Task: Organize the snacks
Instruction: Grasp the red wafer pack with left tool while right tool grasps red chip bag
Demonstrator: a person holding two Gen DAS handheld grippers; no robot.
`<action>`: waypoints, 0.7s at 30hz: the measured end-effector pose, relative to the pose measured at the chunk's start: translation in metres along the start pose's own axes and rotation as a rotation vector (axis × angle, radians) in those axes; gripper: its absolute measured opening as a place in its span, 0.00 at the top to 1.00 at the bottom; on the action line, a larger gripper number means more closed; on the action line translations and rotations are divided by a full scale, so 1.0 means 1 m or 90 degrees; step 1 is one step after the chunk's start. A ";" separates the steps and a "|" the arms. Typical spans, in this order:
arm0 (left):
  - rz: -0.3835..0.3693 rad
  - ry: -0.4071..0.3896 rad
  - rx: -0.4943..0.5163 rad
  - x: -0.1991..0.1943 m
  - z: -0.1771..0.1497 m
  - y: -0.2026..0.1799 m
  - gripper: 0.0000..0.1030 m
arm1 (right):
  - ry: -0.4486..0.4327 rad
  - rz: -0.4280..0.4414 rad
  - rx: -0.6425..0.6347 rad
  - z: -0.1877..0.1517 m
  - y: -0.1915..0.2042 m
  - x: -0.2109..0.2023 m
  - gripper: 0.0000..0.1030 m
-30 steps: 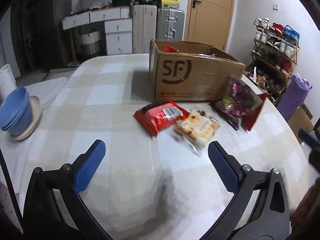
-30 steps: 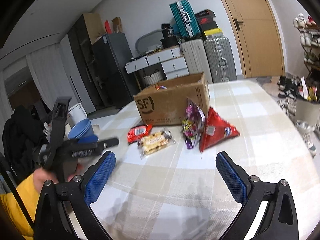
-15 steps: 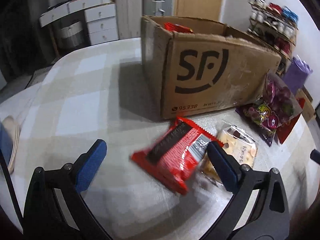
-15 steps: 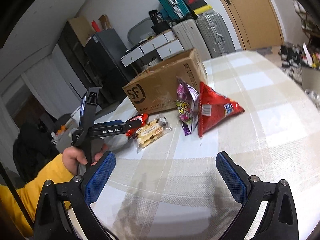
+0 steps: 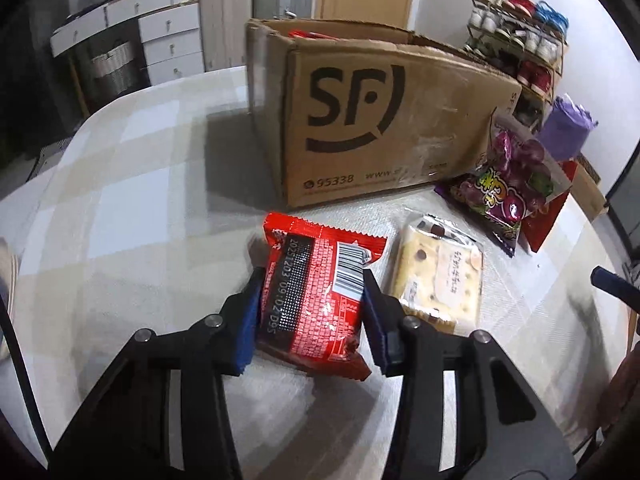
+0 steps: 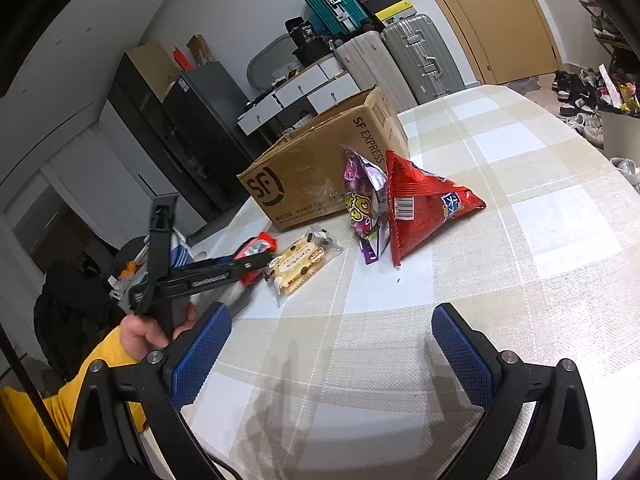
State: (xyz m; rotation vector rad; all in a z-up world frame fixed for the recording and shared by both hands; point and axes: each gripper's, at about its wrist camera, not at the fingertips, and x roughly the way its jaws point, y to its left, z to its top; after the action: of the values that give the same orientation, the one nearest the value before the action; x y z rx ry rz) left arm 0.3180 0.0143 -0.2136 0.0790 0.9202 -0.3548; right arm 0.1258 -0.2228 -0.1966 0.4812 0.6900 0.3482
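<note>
Left jaws just clamped the red snack packet

I had brought the left gripper (image 5: pixel 312 312) forward and down from well short of the snacks, and its jaws had just been closing until both pads pressed the red snack packet (image 5: pixel 316 300), which lay on the table (image 5: pixel 132 200) just before the cardboard box (image 5: pixel 380 120), beside the biscuit pack (image 5: pixel 440 276); I judged it ready to lift. Its long axis ran away from me toward the box, barcode end farthest. My right gripper (image 6: pixel 332 344) hung spread wide, empty

On the table (image 5: pixel 120 208), the cardboard box (image 5: pixel 384 120) stood at the far side. Near its front lay the snack packet (image 5: pixel 316 300), with the biscuit pack (image 5: pixel 440 276) just right of it and the candy bag (image 5: pixel 508 184) farther right against the box.
</note>
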 end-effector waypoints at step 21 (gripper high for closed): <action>-0.055 -0.044 -0.072 -0.107 -0.096 -0.021 0.59 | 0.114 -0.211 -0.266 0.084 -0.013 0.083 0.22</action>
State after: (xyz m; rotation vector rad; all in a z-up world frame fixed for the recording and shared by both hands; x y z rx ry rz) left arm 0.1786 0.0440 -0.1862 -0.0768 0.8752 -0.3820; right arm 0.2446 -0.2219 -0.1904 -0.0650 0.8304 0.2144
